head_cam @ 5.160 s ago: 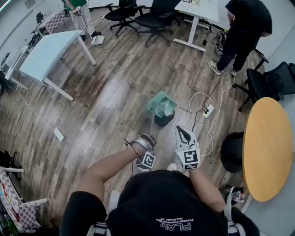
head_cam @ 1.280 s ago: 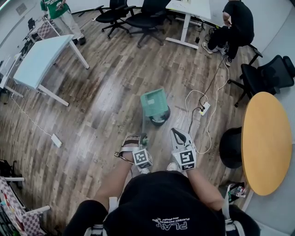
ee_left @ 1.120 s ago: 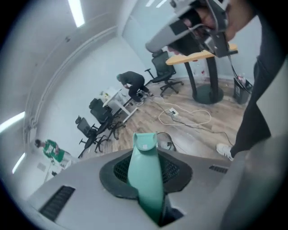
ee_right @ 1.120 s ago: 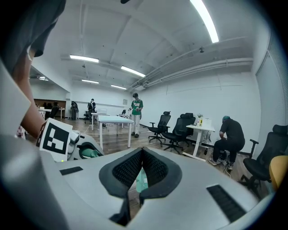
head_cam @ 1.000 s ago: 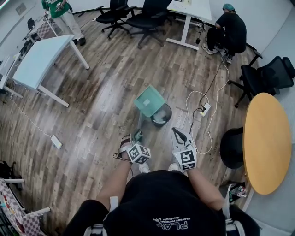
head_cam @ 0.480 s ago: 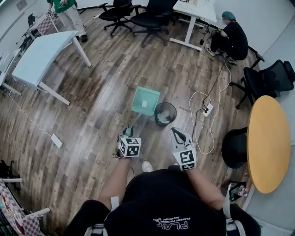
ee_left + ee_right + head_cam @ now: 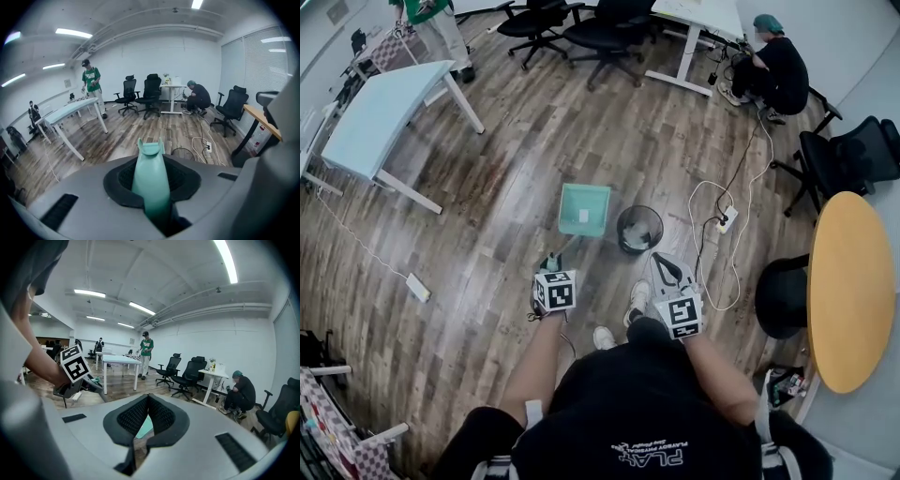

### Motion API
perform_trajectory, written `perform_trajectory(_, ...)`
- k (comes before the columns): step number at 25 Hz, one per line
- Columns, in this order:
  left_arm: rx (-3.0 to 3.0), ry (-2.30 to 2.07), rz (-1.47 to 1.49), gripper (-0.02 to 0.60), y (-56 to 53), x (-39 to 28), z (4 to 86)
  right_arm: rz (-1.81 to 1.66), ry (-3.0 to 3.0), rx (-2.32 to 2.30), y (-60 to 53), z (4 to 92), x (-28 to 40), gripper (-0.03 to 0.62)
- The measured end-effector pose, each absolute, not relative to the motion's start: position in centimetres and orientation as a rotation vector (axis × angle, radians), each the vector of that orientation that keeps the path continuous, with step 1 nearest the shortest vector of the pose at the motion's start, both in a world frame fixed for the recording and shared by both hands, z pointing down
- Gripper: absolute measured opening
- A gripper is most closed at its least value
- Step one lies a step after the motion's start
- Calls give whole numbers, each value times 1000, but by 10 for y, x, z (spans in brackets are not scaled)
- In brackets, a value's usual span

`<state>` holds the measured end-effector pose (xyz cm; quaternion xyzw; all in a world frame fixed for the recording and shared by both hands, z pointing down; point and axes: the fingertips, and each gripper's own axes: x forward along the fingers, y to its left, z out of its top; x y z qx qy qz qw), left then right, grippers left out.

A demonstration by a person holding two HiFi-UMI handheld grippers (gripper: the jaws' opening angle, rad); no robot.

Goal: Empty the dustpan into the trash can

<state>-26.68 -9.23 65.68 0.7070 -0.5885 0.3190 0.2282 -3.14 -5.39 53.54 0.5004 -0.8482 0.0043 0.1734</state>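
In the head view the teal dustpan [image 7: 584,208] hangs just left of the black mesh trash can [image 7: 638,228], which has white scraps in it. The pan's flat face is turned up and shows a small white patch. My left gripper [image 7: 551,269] is shut on the dustpan's long teal handle [image 7: 151,183], which runs out between its pads. The trash can's rim [image 7: 185,152] shows just right of the handle's end. My right gripper [image 7: 664,268] hangs to the right of the left one, on my side of the can. It is shut, pads together, with nothing held [image 7: 148,404].
A white cable and power strip [image 7: 724,222] lie right of the can. A round wooden table [image 7: 848,291] and a black stool [image 7: 783,302] stand at the right. A pale blue table [image 7: 380,112] stands at the far left, with office chairs and a crouching person [image 7: 778,66] at the back.
The dustpan has swung from over the trash can to its left and rolled back face up. My left gripper has moved left with it; the right one has shifted slightly.
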Motion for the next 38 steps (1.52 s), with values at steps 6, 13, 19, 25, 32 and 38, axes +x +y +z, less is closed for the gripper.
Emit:
perform_trajectory(6, 1872, -1606, 925, 98, -116, -257, 677, 88, -2395, 1373, -89, 569, -10, 23)
perform_trajectory(13, 1773, -1588, 983, 98, -155, -241, 704, 167, -2390, 1326, -151, 598, 27, 23)
perform_trajectory(19, 1731, -1550, 1053, 98, -178, -224, 733, 207, -2371, 1315, -199, 623, 62, 23)
perform_trajectory(25, 1676, -1515, 1097, 98, -197, -216, 771, 256, -2346, 1277, -233, 655, 83, 23)
perform_trajectory(32, 1606, -1481, 1116, 98, -207, -216, 807, 299, -2361, 1212, -249, 674, 76, 23)
perform_trajectory(38, 1570, -1476, 1118, 98, -217, -216, 831, 318, -2364, 1174, -249, 687, 73, 23)
